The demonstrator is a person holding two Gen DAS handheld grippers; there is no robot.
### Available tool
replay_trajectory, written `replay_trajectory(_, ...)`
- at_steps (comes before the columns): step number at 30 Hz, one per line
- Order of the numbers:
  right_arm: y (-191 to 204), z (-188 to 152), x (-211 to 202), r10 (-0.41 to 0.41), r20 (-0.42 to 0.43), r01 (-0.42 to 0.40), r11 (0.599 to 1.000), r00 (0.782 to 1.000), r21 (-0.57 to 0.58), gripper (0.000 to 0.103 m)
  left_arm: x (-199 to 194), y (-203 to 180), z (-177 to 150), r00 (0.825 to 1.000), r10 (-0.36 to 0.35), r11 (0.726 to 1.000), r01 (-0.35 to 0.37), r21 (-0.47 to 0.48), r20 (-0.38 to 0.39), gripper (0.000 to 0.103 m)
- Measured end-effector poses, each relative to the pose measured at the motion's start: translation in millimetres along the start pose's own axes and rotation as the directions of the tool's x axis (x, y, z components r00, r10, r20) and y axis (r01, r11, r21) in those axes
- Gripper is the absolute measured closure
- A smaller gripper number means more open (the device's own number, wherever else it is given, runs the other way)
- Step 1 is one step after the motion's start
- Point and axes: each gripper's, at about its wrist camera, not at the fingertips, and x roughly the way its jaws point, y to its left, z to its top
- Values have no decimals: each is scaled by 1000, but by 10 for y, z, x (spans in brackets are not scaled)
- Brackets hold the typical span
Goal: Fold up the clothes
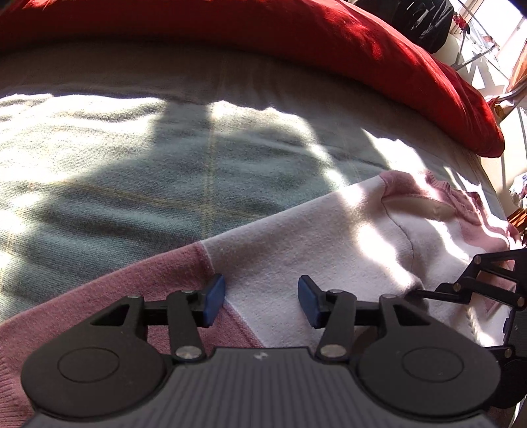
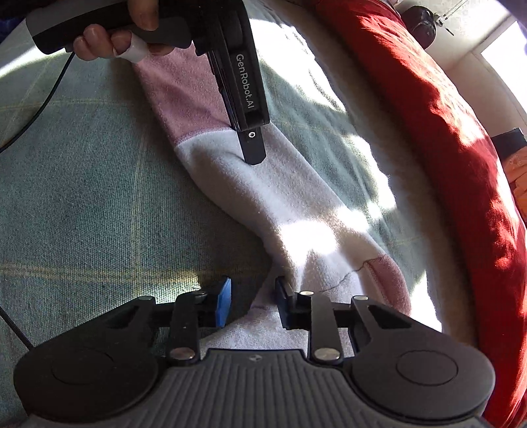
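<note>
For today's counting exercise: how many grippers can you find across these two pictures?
2. The left gripper points down at the sock's pink-and-white join; the right gripper sits at the sock's heel end, jaws apart. Nothing suggests a hidden third.

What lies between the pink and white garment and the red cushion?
In the left wrist view, only the grey-green checked cover lies between the garment and the red cushion, partly sunlit. Nothing else rests on that stretch.

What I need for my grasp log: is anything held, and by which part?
Nothing yet. The left gripper stands open over the pink and white fleecy garment; the right gripper straddles its edge, pads not pressing.
</note>
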Motion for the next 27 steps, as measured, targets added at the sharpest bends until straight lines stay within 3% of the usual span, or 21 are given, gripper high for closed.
replay_trajectory(2, 2, 11, 23, -31, -12, 31, 999, 999, -15, 92, -73, -35, -21, 1000, -10, 1000, 10, 12, 15, 54)
replay_trajectory(5, -8, 19, 2, -31, -18, 31, 999, 999, -16, 93, -203, -139, -147, 999, -11, 996, 8, 92, 32, 54)
replay_trajectory(7, -105, 25, -55, 21, -15, -20, 998, 1000, 53, 93, -277, -217, -266, 1000, 15, 988, -19, 156, 28, 54)
replay_trajectory(10, -399, -22, -181, 145, 4, -142, 965, 989, 221, 94, -433, -282, -425, 999, 40, 979, -43, 201, 21, 54)
replay_trajectory(13, -594, -88, -263, 214, 16, -209, 934, 977, 291, 97, -546, -185, -541, 1000, 4, 998, -2, 70, -25, 54)
replay_trajectory(15, -611, -129, -266, 218, -2, -209, 938, 976, 276, 97, -548, -36, -659, 996, -77, 990, 71, -124, -51, 54)
replay_trajectory(19, -548, -147, -254, 212, -16, -202, 951, 977, 232, 97, -411, 219, -895, 988, -157, 893, 142, -428, 0, 55)
replay_trajectory(25, -478, -188, -254, 215, -39, -203, 958, 976, 203, 95, -384, 407, -944, 980, -84, 790, 177, -587, 181, 57)
replay_trajectory(26, -480, -196, -255, 211, -44, -198, 958, 976, 208, 95, -369, 438, -955, 977, -62, 765, 177, -619, 203, 61)
replay_trajectory(27, -483, -197, -258, 209, -44, -195, 957, 977, 217, 95, -353, 468, -966, 974, -40, 739, 179, -650, 223, 77)
